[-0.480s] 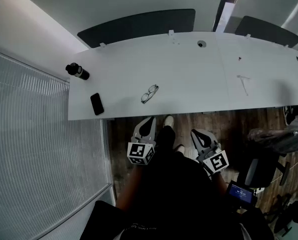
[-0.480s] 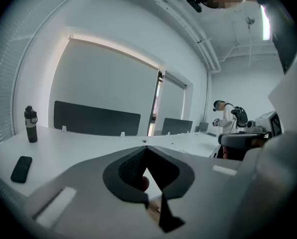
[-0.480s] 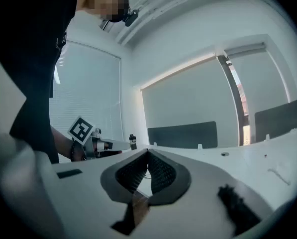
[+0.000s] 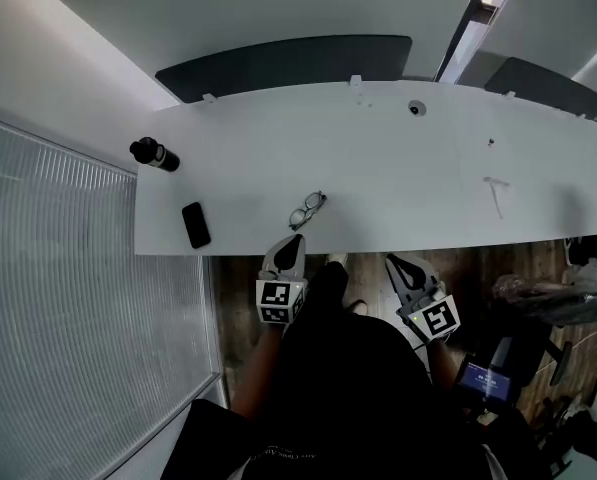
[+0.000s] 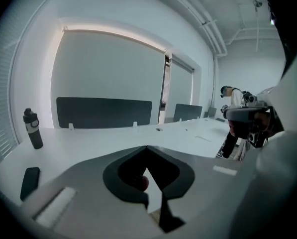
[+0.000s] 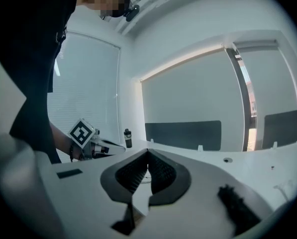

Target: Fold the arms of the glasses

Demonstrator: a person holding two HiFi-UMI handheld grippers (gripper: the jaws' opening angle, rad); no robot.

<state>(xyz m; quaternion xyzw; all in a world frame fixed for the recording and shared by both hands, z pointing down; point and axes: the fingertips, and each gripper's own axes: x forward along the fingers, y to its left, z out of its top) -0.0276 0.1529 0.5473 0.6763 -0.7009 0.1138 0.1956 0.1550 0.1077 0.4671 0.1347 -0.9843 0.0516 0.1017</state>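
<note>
Lying diagonally, the glasses (image 4: 307,210) stretch from near-left to far-right.

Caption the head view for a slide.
Head view: glasses near the front edge of the white desk, phone and bottle to their left, left claw and right claw shut at that edge.

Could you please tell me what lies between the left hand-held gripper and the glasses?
Nothing lies between them. In the head view, only a short stretch of bare white table separates the left hand-held gripper from the glasses.
</note>
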